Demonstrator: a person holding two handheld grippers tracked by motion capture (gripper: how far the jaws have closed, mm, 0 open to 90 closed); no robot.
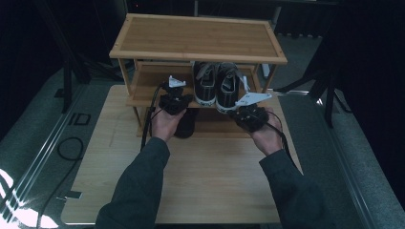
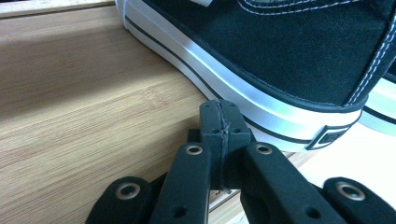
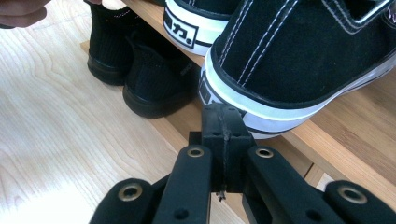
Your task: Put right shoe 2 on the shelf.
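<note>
Nearest me in the high view, both sleeved forearms come up from the bottom edge over the pale table (image 1: 200, 191). My left gripper (image 1: 173, 101) sits just left of centre and my right gripper (image 1: 249, 114) just right of centre, both at the front edge of the rack's middle shelf (image 1: 153, 81).

In the left gripper view my fingers (image 2: 219, 135) are pressed together with nothing between them, their tips right at the white sole of the left sneaker (image 2: 299, 51), which fills the upper right of that frame; I cannot tell whether they touch it. In the right gripper view my fingers (image 3: 224, 135) are likewise closed on nothing, tips just under the heel of the right sneaker (image 3: 299, 51) at upper right, which overhangs the shelf edge.

The two black sneakers stand side by side on the middle shelf, heels toward me, in the centre of the high view. Lower, at the upper left of the right gripper view, a pair of plain black shoes (image 3: 135, 70) stands under that shelf.

Farthest off, the wooden rack's top shelf (image 1: 198, 36) spans the upper middle of the high view.
</note>
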